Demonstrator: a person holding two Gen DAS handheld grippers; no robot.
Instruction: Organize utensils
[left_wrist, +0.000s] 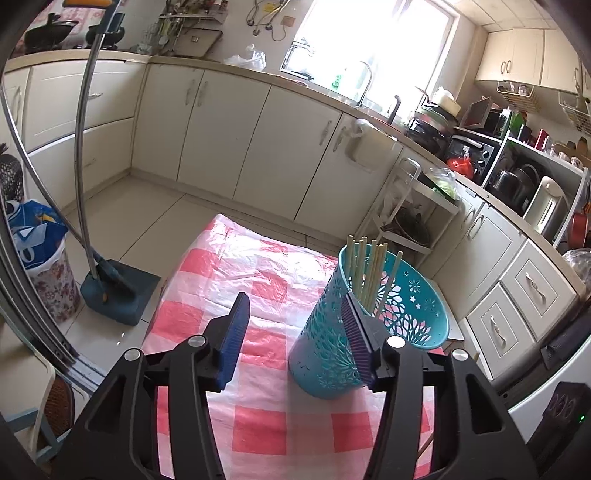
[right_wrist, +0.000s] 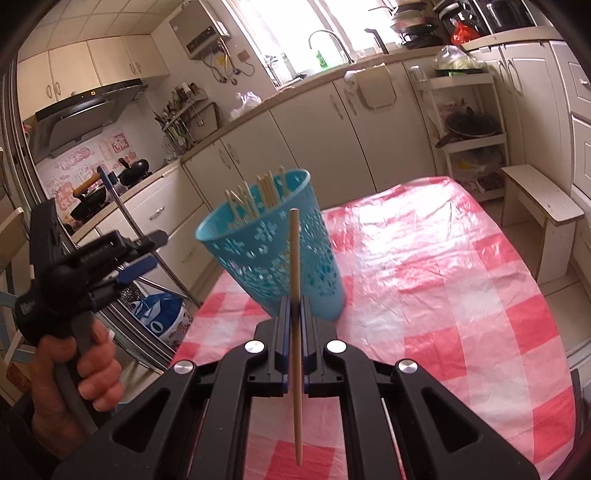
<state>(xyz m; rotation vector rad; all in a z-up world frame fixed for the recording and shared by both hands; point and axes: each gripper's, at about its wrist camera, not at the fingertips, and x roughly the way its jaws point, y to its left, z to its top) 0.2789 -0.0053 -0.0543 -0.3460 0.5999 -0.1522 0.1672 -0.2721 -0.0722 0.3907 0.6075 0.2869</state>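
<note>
Left wrist view: left gripper (left_wrist: 295, 336) released, jaws wide apart. Teal perforated plastic utensil basket (left_wrist: 369, 325) stands on the pink-and-white checked tablecloth (left_wrist: 236, 266), touching the right finger; pale wooden chopsticks (left_wrist: 369, 273) stand inside it.

Right wrist view: right gripper (right_wrist: 294, 306) clenched on a single wooden chopstick (right_wrist: 295, 258), held roughly upright, just near of the basket (right_wrist: 258, 243). Left gripper (right_wrist: 147, 254) sits left of the basket.

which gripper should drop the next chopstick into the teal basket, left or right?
Right. The right gripper is already shut on a single wooden chopstick, held upright in front of the teal perforated plastic basket of chopsticks. The left gripper is open and empty, one finger beside the basket's wall.
</note>
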